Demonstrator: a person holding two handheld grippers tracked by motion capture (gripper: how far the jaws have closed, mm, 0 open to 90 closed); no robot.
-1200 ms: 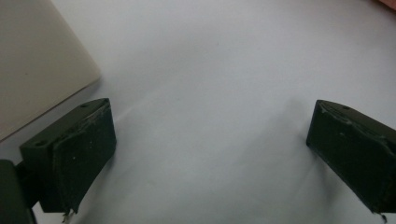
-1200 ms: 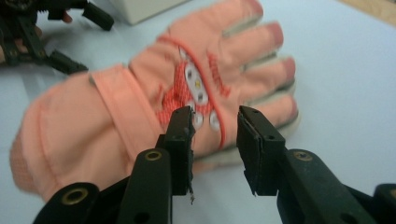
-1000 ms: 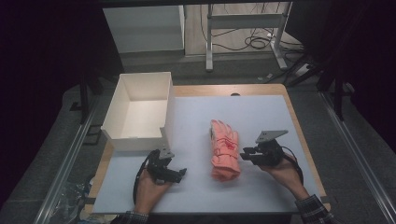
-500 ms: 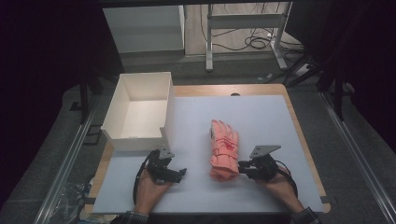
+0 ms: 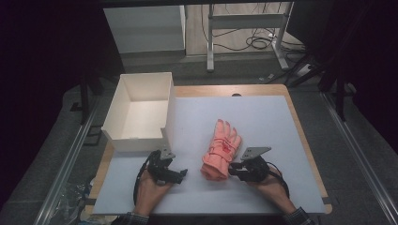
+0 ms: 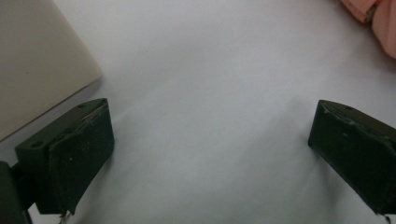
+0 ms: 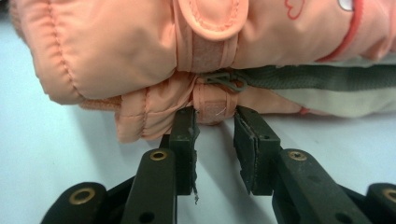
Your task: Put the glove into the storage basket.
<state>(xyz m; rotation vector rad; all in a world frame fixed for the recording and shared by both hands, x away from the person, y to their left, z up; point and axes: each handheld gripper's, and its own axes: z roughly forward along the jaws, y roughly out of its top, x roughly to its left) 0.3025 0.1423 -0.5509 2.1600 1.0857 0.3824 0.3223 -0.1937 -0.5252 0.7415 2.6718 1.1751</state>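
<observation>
At glove [image 7: 140, 51] cuff, R gripper [image 7: 215, 122] fingers [image 7: 183, 135] straddle strap tab [image 7: 210, 105].

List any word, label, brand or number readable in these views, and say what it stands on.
No text can be read.
Pink glove: a small red outline motif and a pale round badge near its cuff, neither forming letters; in the high view its red markings are too small to read.
White box: plain.
Left claw and right claw: unmarked.
</observation>
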